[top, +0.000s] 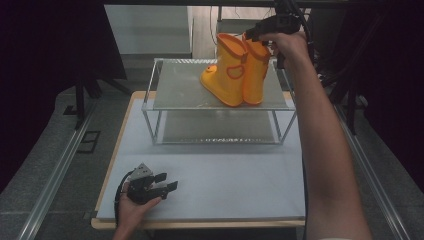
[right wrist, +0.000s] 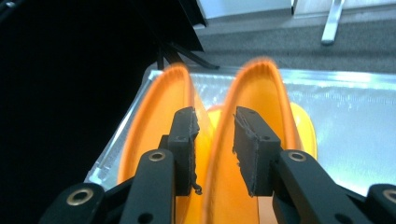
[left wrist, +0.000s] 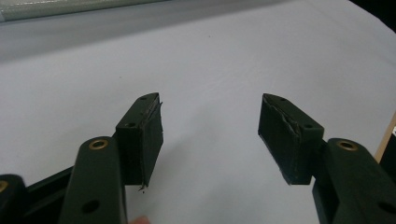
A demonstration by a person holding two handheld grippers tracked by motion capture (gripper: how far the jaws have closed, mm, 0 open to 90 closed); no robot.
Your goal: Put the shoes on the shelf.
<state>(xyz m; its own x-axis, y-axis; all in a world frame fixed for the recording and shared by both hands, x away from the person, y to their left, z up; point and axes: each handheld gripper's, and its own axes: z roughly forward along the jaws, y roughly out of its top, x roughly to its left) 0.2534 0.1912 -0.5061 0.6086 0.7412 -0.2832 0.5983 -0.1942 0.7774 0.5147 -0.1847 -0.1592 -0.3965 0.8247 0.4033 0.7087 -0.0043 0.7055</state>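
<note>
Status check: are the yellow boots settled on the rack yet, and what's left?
Done: both yellow boots stand upright, side by side, on the top shelf of the wire rack. In hand: the right gripper sits at the boot tops, jaws apart around the adjoining walls, pads not clamped. Left gripper rests open on the table. Left: probably pulling the right gripper clear.

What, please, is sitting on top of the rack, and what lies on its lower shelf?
Two orange boots stand upright, side by side, on the rack's top shelf, towards its right side. The lower shelf looks bare where it shows; its back part is covered by the top shelf.
</note>
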